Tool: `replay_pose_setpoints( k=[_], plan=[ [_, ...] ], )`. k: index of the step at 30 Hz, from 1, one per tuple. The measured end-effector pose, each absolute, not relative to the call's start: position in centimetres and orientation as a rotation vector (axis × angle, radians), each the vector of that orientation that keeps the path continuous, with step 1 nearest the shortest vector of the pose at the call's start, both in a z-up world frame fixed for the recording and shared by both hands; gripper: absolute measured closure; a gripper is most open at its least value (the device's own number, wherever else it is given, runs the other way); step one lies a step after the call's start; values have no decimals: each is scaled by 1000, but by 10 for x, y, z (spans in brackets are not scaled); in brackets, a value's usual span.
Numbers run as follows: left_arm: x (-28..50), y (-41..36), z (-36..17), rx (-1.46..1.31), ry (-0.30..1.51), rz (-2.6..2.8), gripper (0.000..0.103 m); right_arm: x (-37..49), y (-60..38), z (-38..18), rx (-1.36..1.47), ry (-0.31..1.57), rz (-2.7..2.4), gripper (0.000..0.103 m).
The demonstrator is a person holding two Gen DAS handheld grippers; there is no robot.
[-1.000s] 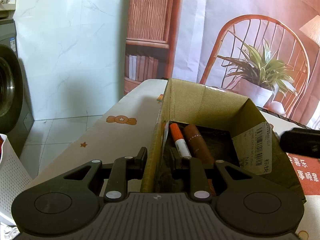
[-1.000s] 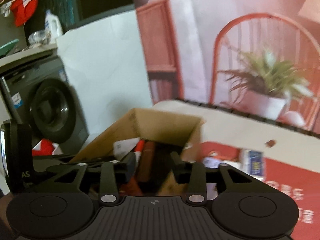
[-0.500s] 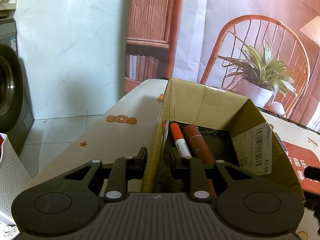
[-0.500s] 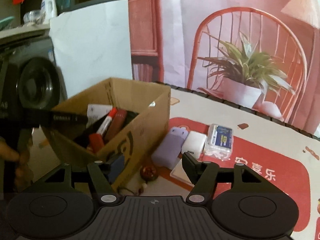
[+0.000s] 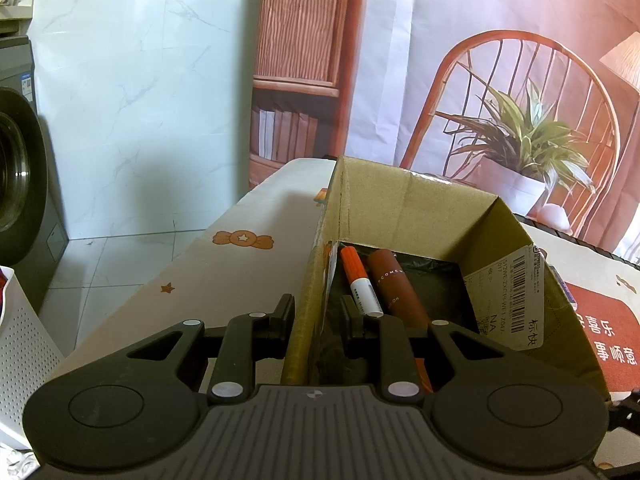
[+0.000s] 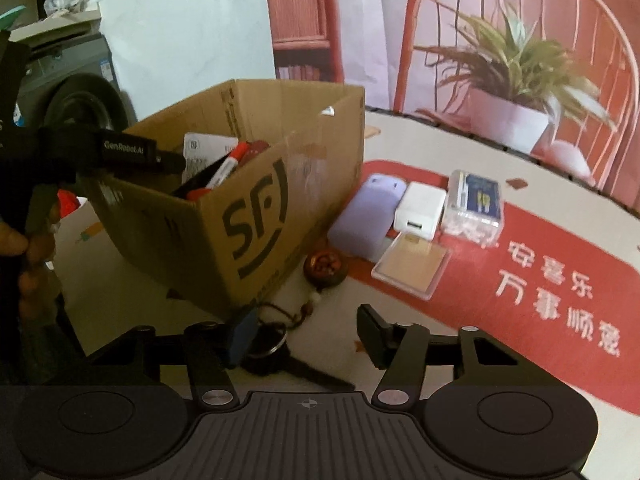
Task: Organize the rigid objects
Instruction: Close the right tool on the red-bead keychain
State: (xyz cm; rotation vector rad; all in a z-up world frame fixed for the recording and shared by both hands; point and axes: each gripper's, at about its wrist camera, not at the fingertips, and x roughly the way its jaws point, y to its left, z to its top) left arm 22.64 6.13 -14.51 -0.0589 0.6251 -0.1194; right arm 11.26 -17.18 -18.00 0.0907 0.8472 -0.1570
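Right hand-held gripper [image 6: 308,334] lowered, closing over keys [image 6: 272,344]; left [image 5: 316,316] clamps box [image 5: 304,320].

both wrist views close, angled down; share cardboard box [image 5: 412,200].

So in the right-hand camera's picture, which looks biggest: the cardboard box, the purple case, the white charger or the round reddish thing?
1. cardboard box
2. purple case
3. white charger
4. round reddish thing

The last two look close, and the reddish one lies nearer the camera, so their order is unsure.
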Motion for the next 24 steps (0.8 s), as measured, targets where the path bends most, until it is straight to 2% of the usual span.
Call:
replay_pose_setpoints(
  k=[7,10,11,14,24],
  plan=[
    [226,61,-145,-62,624,-119,78,114,-165,-186,77,874,-124,63],
    [226,61,-145,-62,624,-119,78,114,-165,-186,80,877,-121,70],
    [226,61,-145,-62,624,-119,78,114,-164,-185,79,877,-121,77],
    [226,61,-145,-65,624,-119,78,114,-162,-185,66,880,-110,88],
    [226,62,-145,-64,622,-119,78,113,-162,-184,78,888,-101,89]
  ],
)
